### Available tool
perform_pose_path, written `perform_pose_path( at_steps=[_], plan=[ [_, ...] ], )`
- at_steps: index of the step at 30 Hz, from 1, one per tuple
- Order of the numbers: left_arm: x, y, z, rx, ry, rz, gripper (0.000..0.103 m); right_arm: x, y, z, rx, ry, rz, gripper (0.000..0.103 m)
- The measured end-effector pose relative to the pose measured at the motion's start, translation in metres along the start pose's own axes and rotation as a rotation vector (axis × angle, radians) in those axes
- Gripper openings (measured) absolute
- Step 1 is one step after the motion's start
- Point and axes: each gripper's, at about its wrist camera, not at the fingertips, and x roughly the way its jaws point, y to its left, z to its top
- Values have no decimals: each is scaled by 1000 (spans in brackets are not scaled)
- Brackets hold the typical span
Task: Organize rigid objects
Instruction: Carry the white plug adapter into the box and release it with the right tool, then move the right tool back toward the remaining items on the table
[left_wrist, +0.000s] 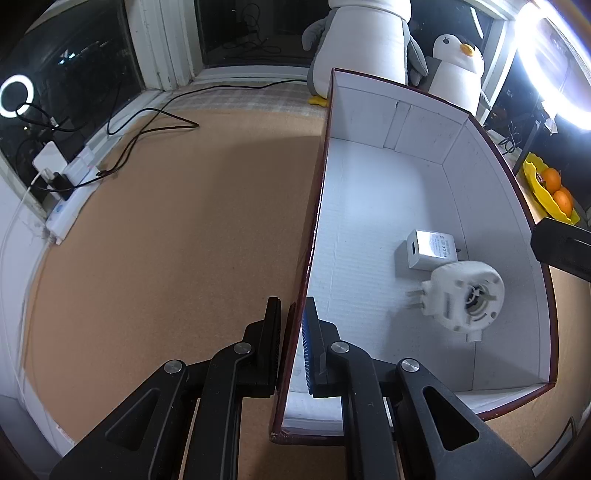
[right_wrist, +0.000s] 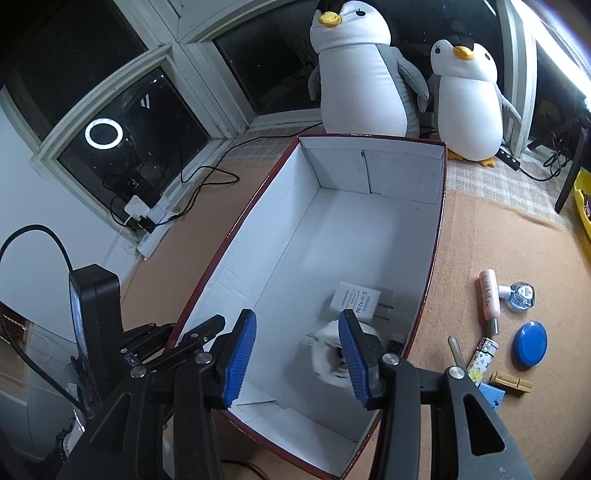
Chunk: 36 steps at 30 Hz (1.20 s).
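Note:
A white-lined box with dark red rim stands on the cork table. My left gripper is shut on its left wall, one finger inside, one outside. In the box lie a white USB charger and a round white plug-in device. My right gripper is open and empty above the near end of the box, just over the round device. Right of the box lie a pink tube, a blue round lid, a small glass bottle and other small items.
Two plush penguins stand behind the box. A power strip with cables lies at the left by the window. A yellow bowl of oranges sits at the right. A ring light shines at top right.

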Motion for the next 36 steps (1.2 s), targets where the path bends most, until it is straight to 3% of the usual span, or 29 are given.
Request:
perform_pose_path(
  at_steps=[10,18,32,36],
  plan=[
    [0,-1,0,9,1,-1,10,-21,-9,-5,23,-40,-6,43],
    [2,-1,2,17,7,-13,10,-48,-31,-12,40,-96,-86,46],
    [3,-3,2,51,14,-20,10,-94,-114,-63,198,-219,-248,48],
    [3,-2,3,58,20,-29,10,-101,-140,-84,274,-210,-274,48]
  ],
)
